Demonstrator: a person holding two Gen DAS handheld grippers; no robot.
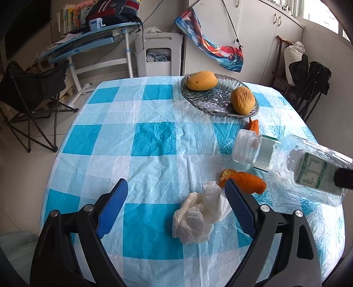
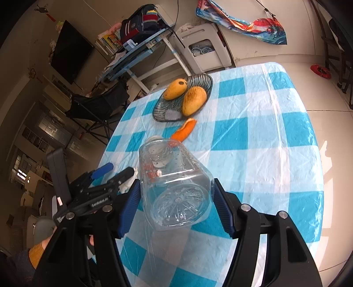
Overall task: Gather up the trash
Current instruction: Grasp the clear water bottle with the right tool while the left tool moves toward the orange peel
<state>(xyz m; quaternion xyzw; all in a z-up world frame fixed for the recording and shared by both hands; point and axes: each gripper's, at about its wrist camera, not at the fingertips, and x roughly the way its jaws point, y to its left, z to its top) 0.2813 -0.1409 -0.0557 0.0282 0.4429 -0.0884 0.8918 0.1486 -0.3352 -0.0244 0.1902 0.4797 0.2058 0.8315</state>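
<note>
One clear ribbed plastic bottle (image 2: 174, 187) is clamped at its base between the right gripper's (image 2: 175, 207) blue pads, lifted above the checked plastic tablecloth (image 1: 152, 139). The left gripper (image 1: 176, 198) is spread wide around one crumpled white tissue (image 1: 198, 216). Two curled orange peels (image 1: 245, 181) (image 1: 254, 126) lie on the cloth, and two wrinkled mangoes (image 1: 201, 80) (image 1: 242, 100) sit in one patterned glass dish (image 1: 209, 99).

A lived-in home is indicated: a counter (image 1: 154, 141) covered in blue-checked plastic carries a glass dish (image 1: 218, 99) of mangoes (image 1: 201, 80), with a child's study desk (image 1: 88, 42) and schoolbag (image 1: 112, 11) at eleven o'clock, white cupboards (image 1: 264, 33) at one o'clock, and a wall-mounted television (image 2: 70, 50) seen in the right wrist view.
</note>
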